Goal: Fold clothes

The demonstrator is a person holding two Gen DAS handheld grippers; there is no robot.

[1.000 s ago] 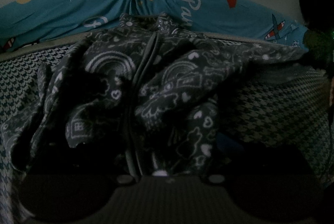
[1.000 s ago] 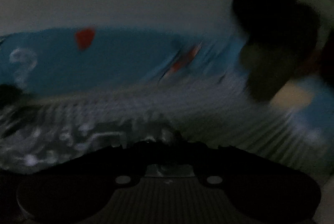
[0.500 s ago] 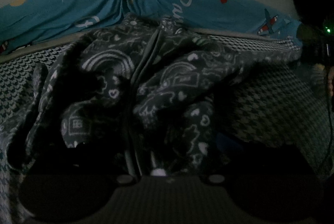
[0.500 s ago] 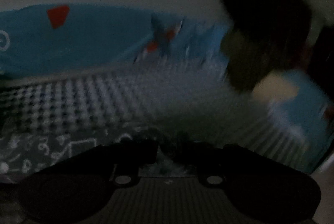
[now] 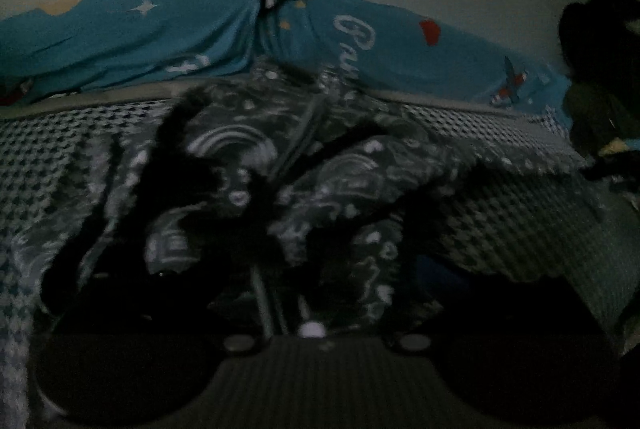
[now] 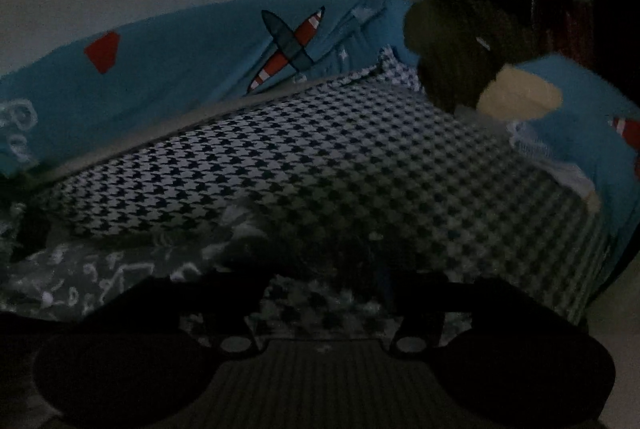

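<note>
A grey garment (image 5: pixel 248 165) with white doodle print and a centre zip lies crumpled on the houndstooth sheet (image 5: pixel 520 213). Its near end rises to my left gripper (image 5: pixel 296 309), which is shut on the cloth; the fingers are lost in the dark folds. In the right wrist view my right gripper (image 6: pixel 324 281) hangs low over the sheet (image 6: pixel 320 157). Its jaws are opening, and only sheet shows between the fingers (image 6: pixel 232 285). One sleeve of the garment (image 6: pixel 92 273) lies just left of it.
Blue bedding with a plane print (image 6: pixel 288 41) is banked along the far edge against a pale wall. A dark plush shape (image 6: pixel 460 61) sits at the bed's right corner. It also shows as the dark plush shape (image 5: pixel 592 77) at the right of the left wrist view.
My right gripper has gone from shut to open and swung right, off the garment's sleeve. The sleeve now lies on the sheet. The left gripper still holds the garment's near end.
</note>
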